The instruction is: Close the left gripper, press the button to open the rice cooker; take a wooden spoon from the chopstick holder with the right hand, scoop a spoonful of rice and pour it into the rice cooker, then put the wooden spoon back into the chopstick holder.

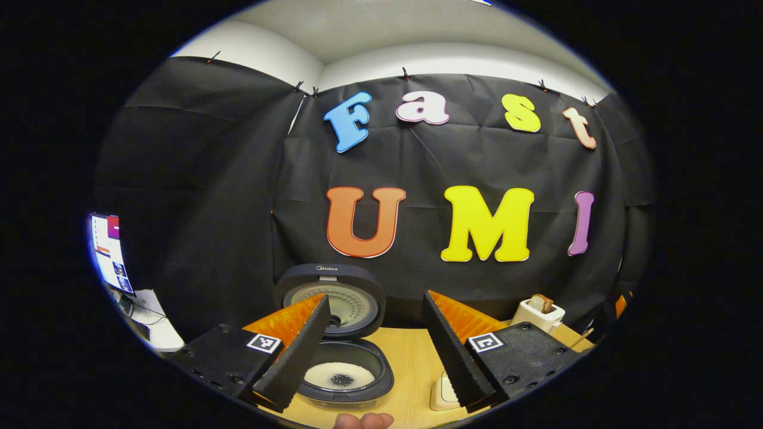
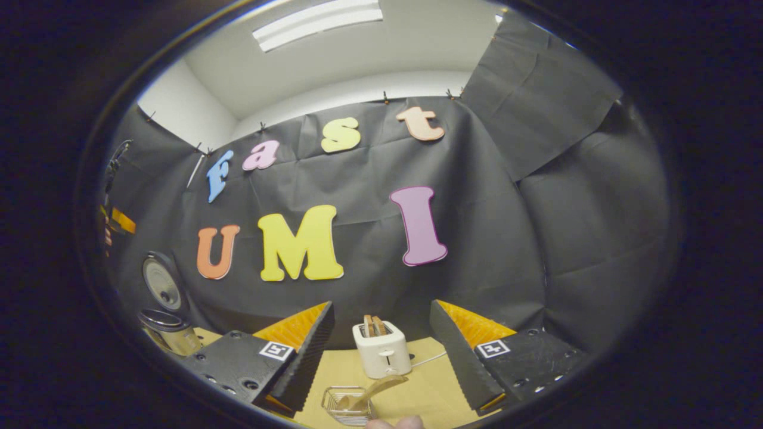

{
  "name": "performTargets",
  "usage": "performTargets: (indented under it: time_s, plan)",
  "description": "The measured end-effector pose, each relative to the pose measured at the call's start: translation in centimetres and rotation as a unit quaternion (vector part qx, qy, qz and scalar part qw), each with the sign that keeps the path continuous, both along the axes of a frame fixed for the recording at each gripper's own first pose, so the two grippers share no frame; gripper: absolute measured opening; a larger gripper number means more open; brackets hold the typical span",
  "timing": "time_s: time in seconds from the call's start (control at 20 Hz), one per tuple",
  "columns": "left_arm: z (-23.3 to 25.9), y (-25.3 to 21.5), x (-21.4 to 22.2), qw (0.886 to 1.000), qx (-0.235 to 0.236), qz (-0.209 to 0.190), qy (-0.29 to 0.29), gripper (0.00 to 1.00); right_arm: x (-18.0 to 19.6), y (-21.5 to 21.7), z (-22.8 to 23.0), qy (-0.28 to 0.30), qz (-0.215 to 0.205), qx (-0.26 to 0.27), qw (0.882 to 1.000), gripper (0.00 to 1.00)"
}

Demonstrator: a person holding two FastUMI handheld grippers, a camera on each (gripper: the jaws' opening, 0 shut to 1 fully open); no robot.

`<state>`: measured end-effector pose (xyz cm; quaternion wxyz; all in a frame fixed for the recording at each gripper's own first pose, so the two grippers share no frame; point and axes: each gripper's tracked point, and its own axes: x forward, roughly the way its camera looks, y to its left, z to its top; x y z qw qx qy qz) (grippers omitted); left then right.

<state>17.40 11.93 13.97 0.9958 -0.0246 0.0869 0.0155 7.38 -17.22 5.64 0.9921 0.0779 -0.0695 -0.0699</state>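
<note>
Both grippers (image 1: 377,333) (image 2: 381,351) agape — rice cooker (image 1: 334,333) lid up — wooden spoon (image 2: 372,390) in chopstick holder (image 2: 347,406)

A dark rice cooker (image 1: 343,351) stands open on the worktop, lid upright at the far side, white rice in its inner pot. Well to its right, a wooden spoon (image 2: 375,390) leans in a wire chopstick holder (image 2: 349,406).

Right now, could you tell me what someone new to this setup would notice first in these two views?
The rice cooker stands wide open between the left claw's parted fingers, its lid upright and white rice in the pot. Ahead of the open right claw, a white toaster with bread in its slots sits on the wooden table. Just in front of it, the wooden spoon leans in a wire holder.
</note>
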Motion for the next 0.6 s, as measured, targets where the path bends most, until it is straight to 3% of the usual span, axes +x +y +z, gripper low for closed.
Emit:
performTargets:
  time_s: [0.25, 0.3, 0.4, 0.6]
  plan:
    - [2.5, 0.7, 4.9, 1.0, 0.026, 0.014, -0.006, 0.98, -1.8, 0.8, 0.4, -0.003, 0.02, -0.008, 1.0, 0.92]
    - [3.4, 1.2, 5.9, 0.999, 0.03, 0.02, -0.014, 0.98, -2.0, 1.1, 0.4, -0.003, 0.025, -0.011, 1.0, 0.95]
    - [4.5, 1.8, 7.9, 0.999, 0.028, 0.028, -0.019, 0.98, -2.1, 2.0, 0.4, -0.003, 0.038, -0.015, 0.999, 0.92]
    - [4.5, 4.0, 12.1, 0.996, 0.072, 0.046, -0.013, 0.95, -2.3, 3.4, -0.7, 0.013, 0.063, -0.011, 0.998, 0.95]
